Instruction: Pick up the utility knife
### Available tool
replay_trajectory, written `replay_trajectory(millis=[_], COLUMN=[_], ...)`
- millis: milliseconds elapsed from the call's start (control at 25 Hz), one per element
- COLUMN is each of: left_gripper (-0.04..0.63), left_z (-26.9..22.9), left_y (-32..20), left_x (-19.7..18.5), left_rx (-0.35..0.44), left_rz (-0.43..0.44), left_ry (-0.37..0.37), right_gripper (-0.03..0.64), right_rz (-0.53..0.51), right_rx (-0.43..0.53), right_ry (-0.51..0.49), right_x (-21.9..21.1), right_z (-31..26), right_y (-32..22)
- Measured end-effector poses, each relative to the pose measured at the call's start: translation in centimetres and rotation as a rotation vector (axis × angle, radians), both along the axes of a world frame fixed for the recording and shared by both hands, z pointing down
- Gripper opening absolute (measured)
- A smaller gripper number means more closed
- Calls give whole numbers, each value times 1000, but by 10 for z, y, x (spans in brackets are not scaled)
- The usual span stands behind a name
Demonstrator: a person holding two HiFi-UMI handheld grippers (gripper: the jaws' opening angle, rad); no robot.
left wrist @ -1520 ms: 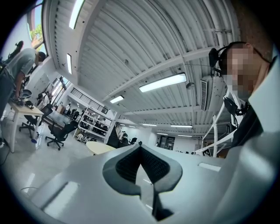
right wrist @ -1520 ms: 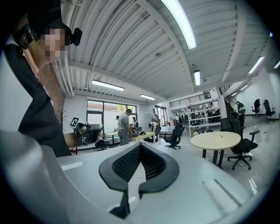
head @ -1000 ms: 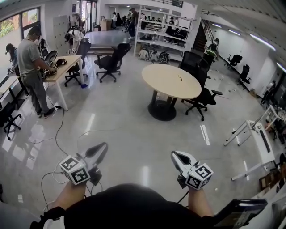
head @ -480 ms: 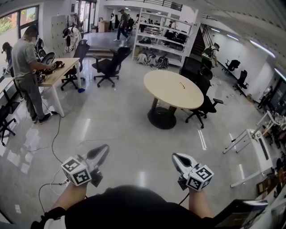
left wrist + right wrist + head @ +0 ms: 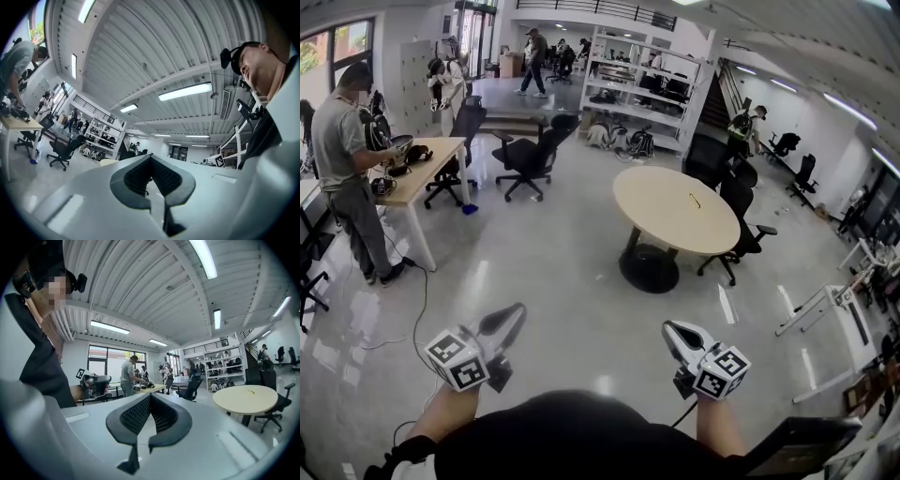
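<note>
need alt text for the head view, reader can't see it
Two grey hand-held grippers with marker cubes, the left gripper and the right gripper, are held out shut and empty over a glossy grey floor. Ahead stands a round beige table with a small yellow object on it, too small to identify.

The head view looks forward and steeply down over an open office floor, with the left gripper (image 5: 512, 317) close below at 7 o'clock and the right gripper (image 5: 672, 330) at 5 o'clock. Each gripper view sits right behind its own jaws, facing about level along them into the room. All three share the white shelving (image 5: 647, 75); head and right gripper views share the round table (image 5: 675, 211).
</note>
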State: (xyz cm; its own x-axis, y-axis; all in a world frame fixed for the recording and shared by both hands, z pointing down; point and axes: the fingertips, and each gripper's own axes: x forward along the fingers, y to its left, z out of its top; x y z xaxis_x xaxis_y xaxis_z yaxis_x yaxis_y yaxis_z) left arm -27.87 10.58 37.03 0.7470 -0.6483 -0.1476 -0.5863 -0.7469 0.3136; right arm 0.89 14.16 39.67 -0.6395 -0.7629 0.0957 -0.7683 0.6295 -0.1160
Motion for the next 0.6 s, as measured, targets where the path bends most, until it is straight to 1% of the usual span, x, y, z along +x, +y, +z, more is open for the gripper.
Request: replay_trajectory(millis=[120,320,440,600], left_gripper=[-8,-8,-8,-8], left_z=[2,13,20,23], left_y=[-23,-59,-81,-116], left_x=[-15,-30,-28,-10], left_rx=[-2,-16,-28,-27], left_rz=[-12,-45,-68,-116], left_ry=[-8,-2,-7,-30], right_gripper=[14,14,14,14], right_rz=[-2,-26,-47,-105], right_rx=[-17,-37,-37,-32], right_ry=[-5,-10,-28,-31], right_x=[-12,-18,-14,-1], right_z=[6,14,19,21], right_y=[-26,-71,-102,-154])
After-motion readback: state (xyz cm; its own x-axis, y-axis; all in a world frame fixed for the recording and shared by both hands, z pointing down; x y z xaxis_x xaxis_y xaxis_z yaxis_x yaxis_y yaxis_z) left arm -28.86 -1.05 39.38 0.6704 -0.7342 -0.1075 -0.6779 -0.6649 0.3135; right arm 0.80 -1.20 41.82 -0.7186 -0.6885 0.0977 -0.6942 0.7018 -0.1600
